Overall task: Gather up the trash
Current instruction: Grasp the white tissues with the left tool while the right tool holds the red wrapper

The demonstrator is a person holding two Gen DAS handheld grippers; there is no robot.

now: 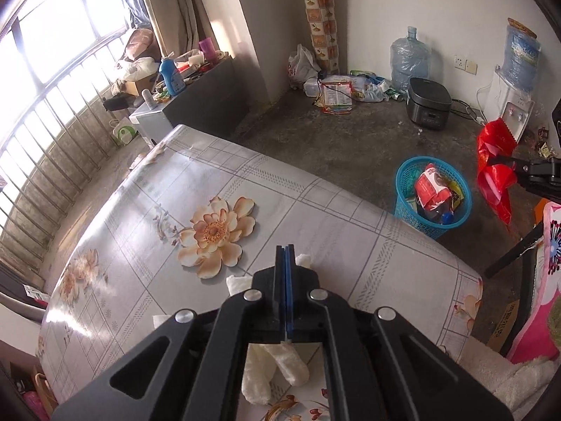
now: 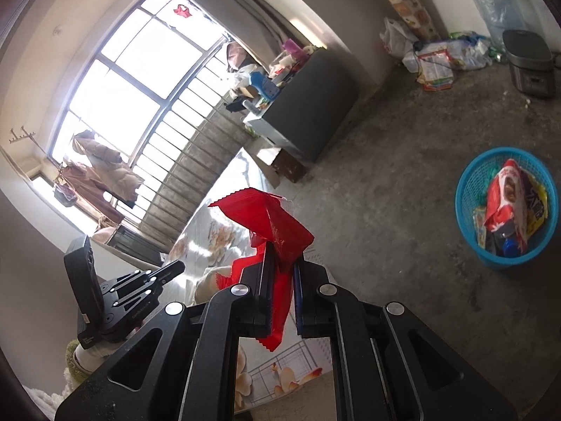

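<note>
While your right gripper [image 2: 280, 273] pinches the red wrapper [image 2: 270, 221], your left gripper [image 1: 286, 256] has its fingers pressed together above the tissue [image 1: 273, 375]; it may lift empty; the wrapper could miss the blue basket [image 2: 470, 189].

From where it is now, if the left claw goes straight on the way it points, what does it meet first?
Most likely the white tissue lying on the floral table, right at the shut left claw tips; whether they already touch it is unclear.
</note>
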